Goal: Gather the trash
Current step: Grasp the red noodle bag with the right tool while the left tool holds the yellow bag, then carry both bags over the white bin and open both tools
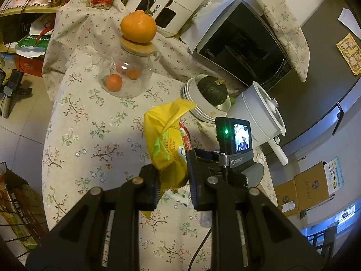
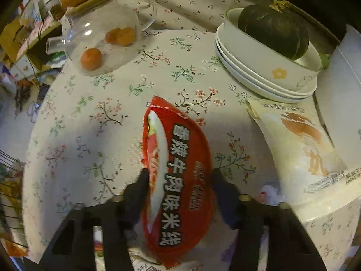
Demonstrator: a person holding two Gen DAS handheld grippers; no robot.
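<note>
The left claw [image 1: 172,181] grips a yellow wrapper [image 1: 165,135]; the right claw [image 2: 180,180] straddles a red packet [image 2: 180,176], apparently unclosed. Squeeze squarely at mid-packet before lifting off the surface [image 2: 90,135].

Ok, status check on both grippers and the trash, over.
Left gripper shut on yellow wrapper. Right gripper around red wrapper, grip unclear. White wrapper on tablecloth beside stacked dishes.

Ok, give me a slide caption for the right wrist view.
Right gripper fingers straddle a red wrapper on the floral tablecloth, not yet closed.
</note>
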